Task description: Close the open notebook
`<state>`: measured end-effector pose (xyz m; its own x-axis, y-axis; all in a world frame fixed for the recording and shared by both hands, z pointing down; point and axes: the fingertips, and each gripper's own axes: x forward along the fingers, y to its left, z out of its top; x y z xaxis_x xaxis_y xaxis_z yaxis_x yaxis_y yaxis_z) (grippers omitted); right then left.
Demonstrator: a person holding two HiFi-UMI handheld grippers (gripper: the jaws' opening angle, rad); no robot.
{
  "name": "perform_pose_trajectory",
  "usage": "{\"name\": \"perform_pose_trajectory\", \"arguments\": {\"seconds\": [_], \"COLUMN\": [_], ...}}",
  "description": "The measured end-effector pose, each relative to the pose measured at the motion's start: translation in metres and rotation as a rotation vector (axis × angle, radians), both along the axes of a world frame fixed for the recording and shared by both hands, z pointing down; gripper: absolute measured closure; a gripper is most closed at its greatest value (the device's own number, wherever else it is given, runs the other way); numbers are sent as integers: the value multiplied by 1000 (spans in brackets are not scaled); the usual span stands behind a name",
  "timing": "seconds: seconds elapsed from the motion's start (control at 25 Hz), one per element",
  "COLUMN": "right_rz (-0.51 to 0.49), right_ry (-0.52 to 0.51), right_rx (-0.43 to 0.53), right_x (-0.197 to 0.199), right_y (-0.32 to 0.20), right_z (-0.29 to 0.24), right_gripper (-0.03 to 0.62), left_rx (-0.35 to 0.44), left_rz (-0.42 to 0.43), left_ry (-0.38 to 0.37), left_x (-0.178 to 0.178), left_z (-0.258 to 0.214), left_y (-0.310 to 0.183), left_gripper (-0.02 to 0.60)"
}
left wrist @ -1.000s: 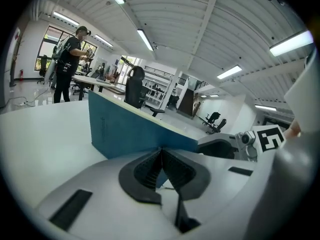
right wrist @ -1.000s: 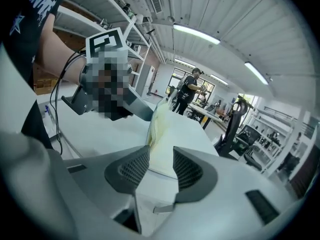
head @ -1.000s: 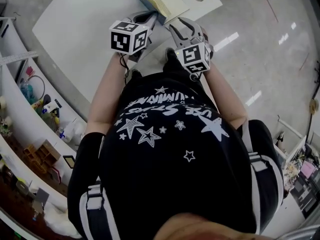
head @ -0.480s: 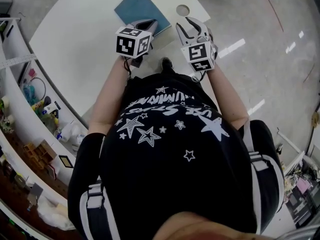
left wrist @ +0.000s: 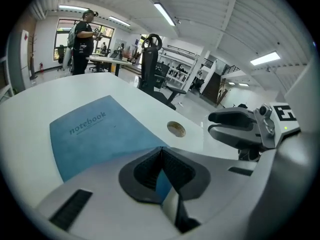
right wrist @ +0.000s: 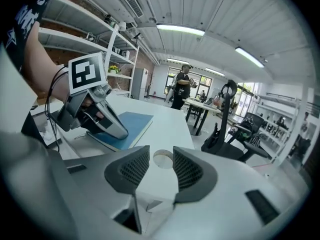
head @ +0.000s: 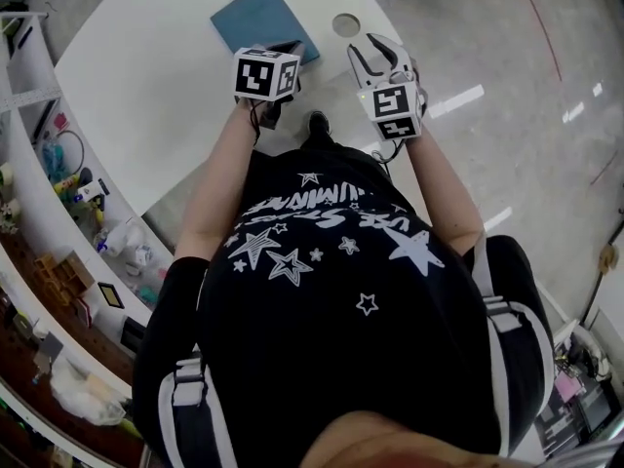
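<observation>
The notebook (head: 261, 18) lies closed and flat on the white round table (head: 156, 76), blue cover up; the left gripper view shows the word "notebook" on its cover (left wrist: 92, 134). My left gripper (head: 290, 49) hovers at the notebook's near corner, its jaws (left wrist: 160, 151) shut tip to tip with nothing held. In the right gripper view the left gripper (right wrist: 97, 119) hangs just above the notebook (right wrist: 131, 124). To the right of the book, over the table's near edge, my right gripper (head: 378, 55) stands open and empty (right wrist: 161, 166).
A round cable hole (head: 345, 24) is cut in the table just right of the notebook. Cluttered shelves (head: 58, 193) curve along the left. Beyond the table stand an office chair (left wrist: 152, 66), other desks and a person (right wrist: 181, 89).
A second ago the notebook's cream pages stood raised at the grippers. It has since dropped flat with the blue cover up. Both grippers have drawn back toward the table's near edge.
</observation>
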<state>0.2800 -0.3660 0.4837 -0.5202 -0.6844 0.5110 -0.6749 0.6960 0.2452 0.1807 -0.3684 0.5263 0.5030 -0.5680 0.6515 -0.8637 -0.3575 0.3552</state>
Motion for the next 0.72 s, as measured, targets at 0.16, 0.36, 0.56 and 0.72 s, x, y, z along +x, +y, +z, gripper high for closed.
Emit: {"name": "perform_pose_trajectory", "arguments": {"seconds": [0.16, 0.36, 0.56, 0.72], "right_rz": [-19, -12, 7, 47], "right_ry": [-20, -48, -68, -106], "right_rx": [11, 67, 131, 124], "right_x": [-12, -43, -92, -141], "right_y": [-2, 0, 27, 66], "right_z": [-5, -27, -52, -62], "right_gripper": [444, 445, 506, 555], "left_rx": [63, 180, 250, 299], "left_rz": [-46, -135, -236, -267], "left_ry": [50, 147, 181, 177], "left_x": [-12, -65, -148, -214], "left_z": [-27, -74, -101, -117], "left_y": [5, 42, 104, 155], "left_gripper": [569, 569, 569, 569]}}
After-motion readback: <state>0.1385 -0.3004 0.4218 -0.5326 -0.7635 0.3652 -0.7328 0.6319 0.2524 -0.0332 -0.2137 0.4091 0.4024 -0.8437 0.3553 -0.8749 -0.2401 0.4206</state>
